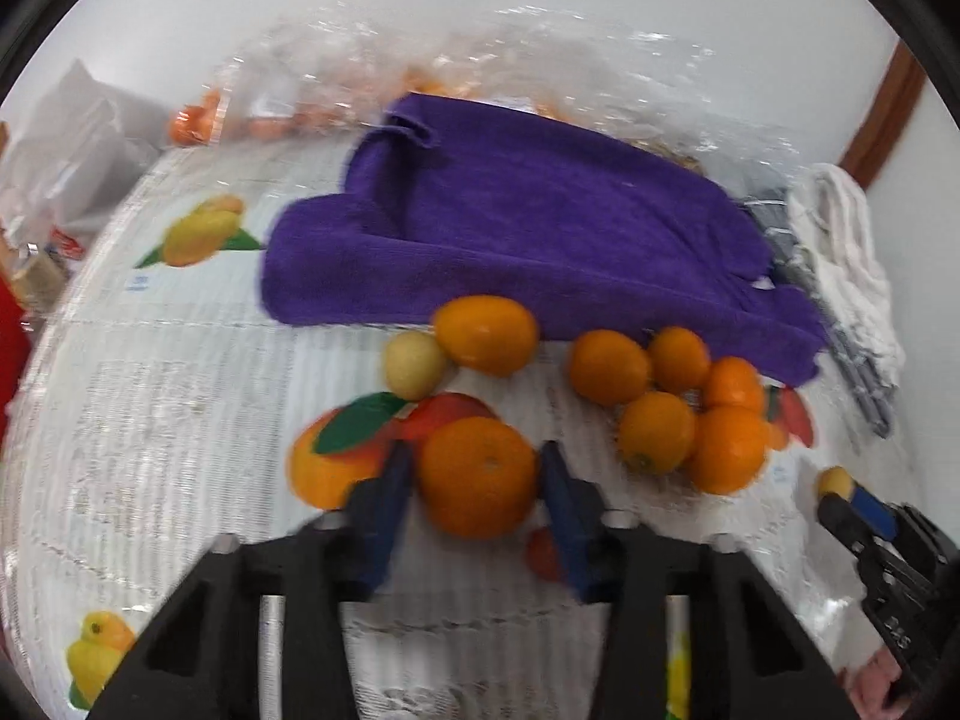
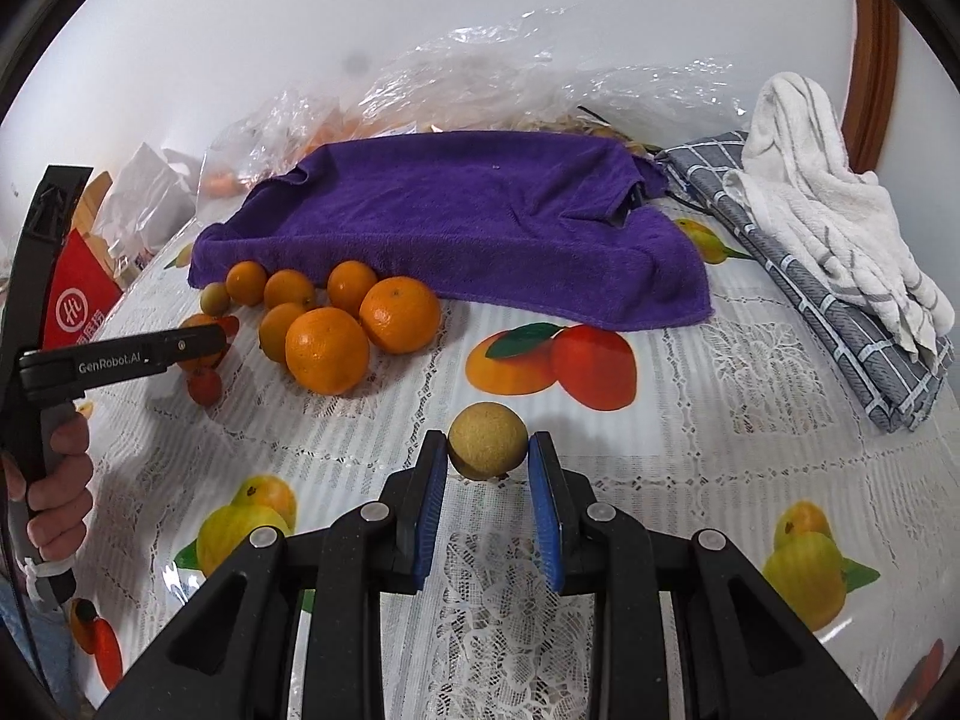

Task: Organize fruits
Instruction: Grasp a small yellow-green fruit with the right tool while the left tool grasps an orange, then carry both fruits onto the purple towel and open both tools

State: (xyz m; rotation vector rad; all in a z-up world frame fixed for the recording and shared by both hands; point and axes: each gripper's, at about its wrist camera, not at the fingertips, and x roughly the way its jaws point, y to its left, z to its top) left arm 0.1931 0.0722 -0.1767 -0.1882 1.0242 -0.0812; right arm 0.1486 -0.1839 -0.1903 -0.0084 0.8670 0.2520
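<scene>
While your left tool [image 1: 477, 468] pinches a round, dimpled orange [image 1: 477, 476] on the lace-patterned counter [image 1: 150, 420], your right tool [image 2: 487, 450] clamps a small, rough tan fruit [image 2: 487, 441], with the plush purple towel [image 2: 468, 216] beyond both.

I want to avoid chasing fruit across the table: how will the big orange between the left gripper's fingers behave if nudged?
The big orange looks round and smooth, so it would probably roll on the glossy tablecloth. It seems firm, likely not fragile. The left gripper flanks it closely, so it could squirt forward if pinched off-centre.
</scene>
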